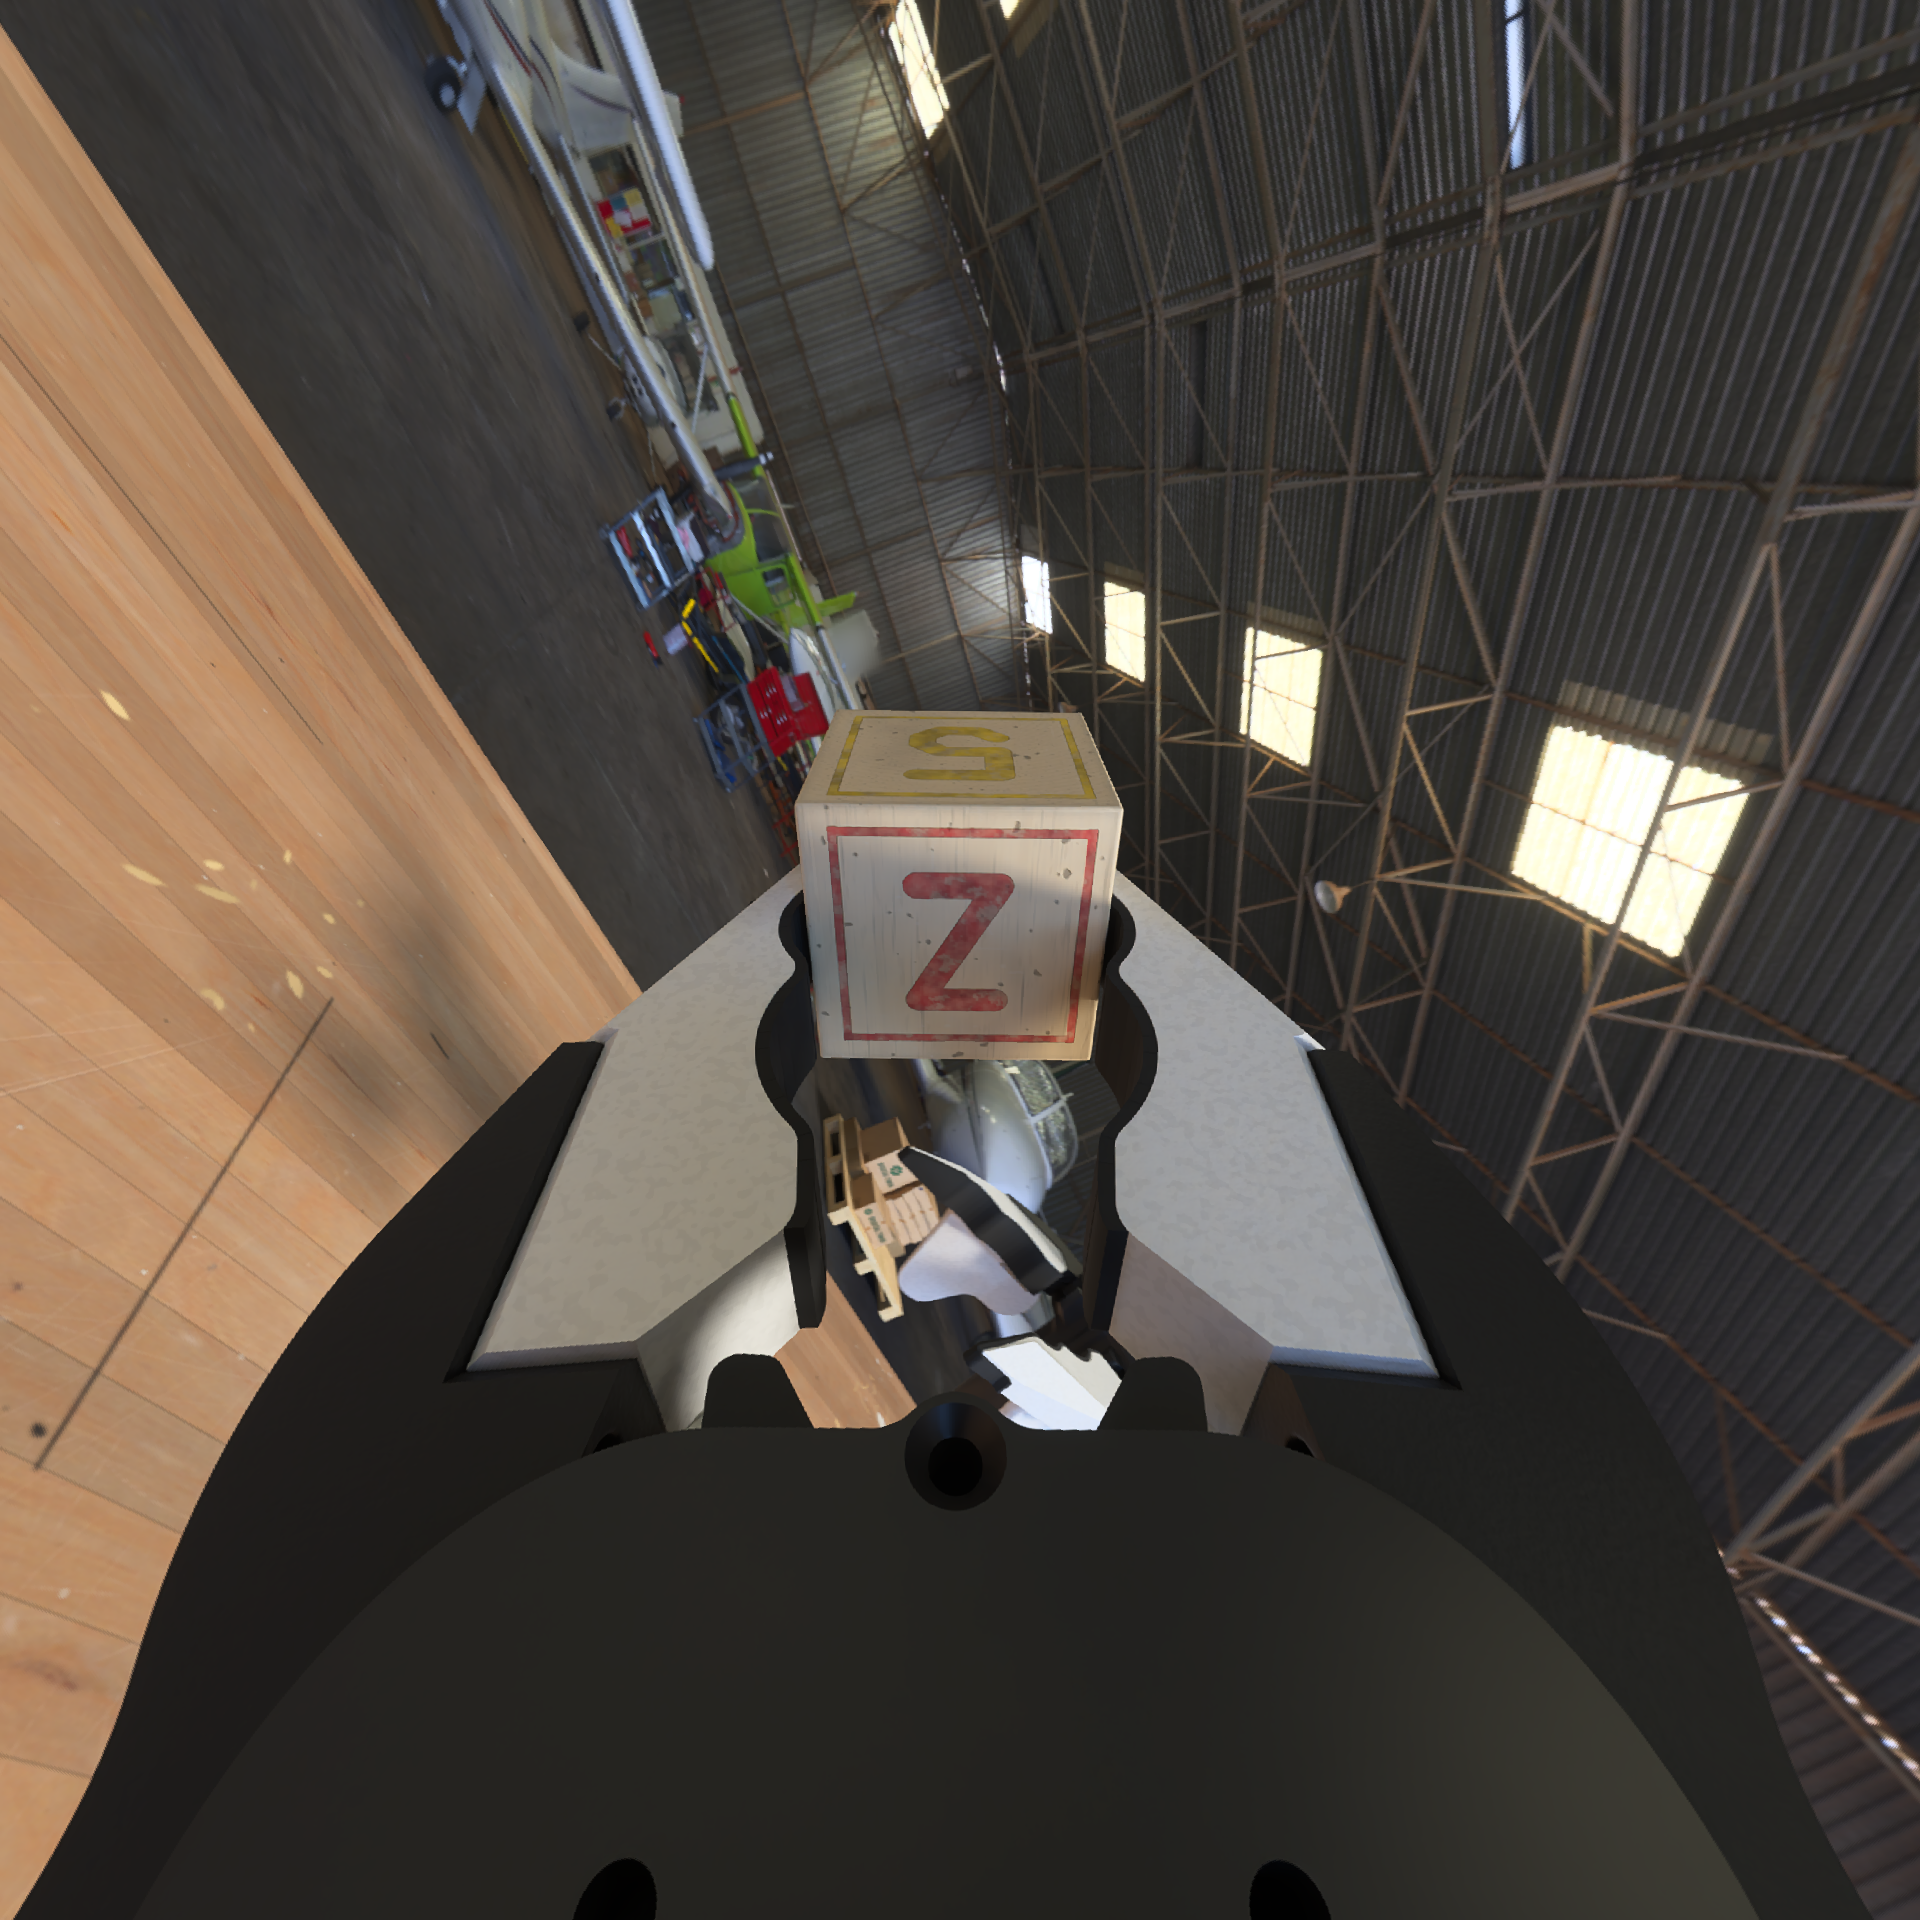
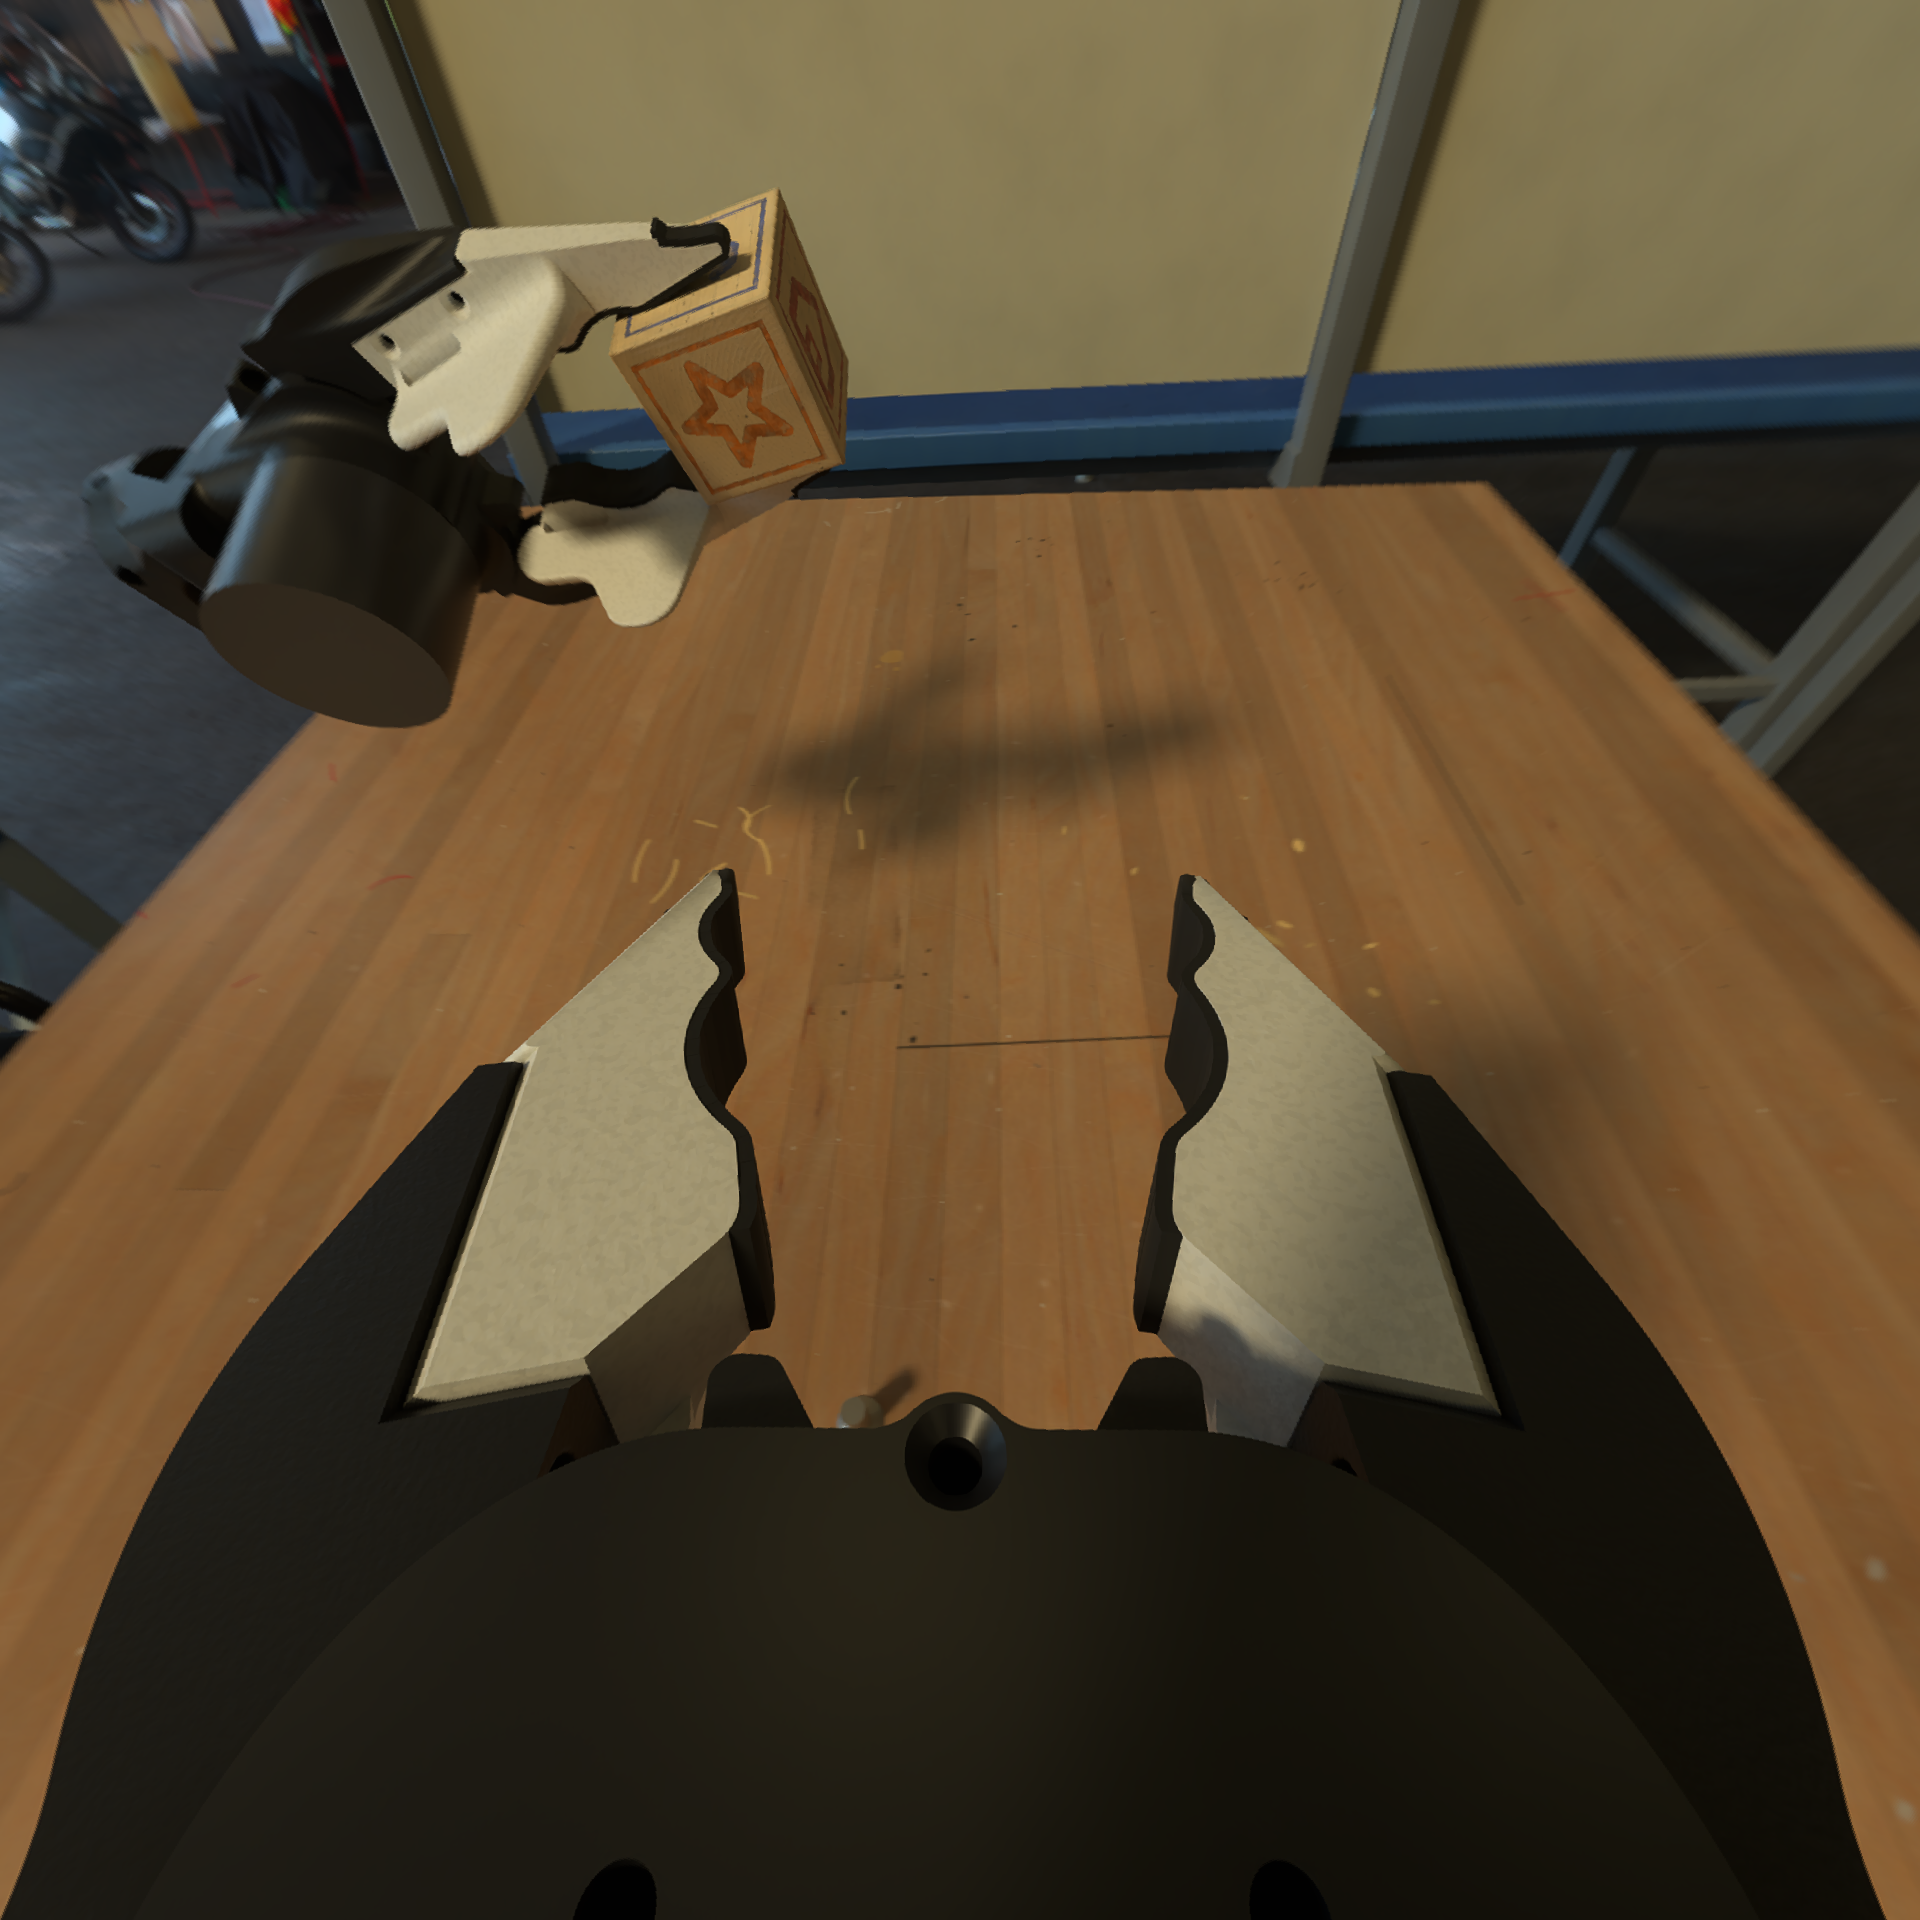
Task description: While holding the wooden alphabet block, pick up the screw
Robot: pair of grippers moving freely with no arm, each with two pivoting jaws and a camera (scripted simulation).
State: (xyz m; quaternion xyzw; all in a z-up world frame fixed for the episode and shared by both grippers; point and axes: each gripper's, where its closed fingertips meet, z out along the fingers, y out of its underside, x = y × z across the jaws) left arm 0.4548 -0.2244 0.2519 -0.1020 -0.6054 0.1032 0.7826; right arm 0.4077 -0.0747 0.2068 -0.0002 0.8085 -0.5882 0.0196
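My left gripper is shut on the wooden alphabet block, a pale cube with red and yellow printed faces, and holds it in the air beside the wooden table. In the right wrist view the left gripper hangs above the table's far left corner with the block in its fingers. My right gripper is open and empty, low over the table. The screw, small and grey, lies on the table close under the gripper's base; only its end shows.
Behind the table's far edge stand beige panels with a blue rail and grey metal posts. Angled frame legs stand off the right side. Dark floor and motorcycles lie beyond the left edge.
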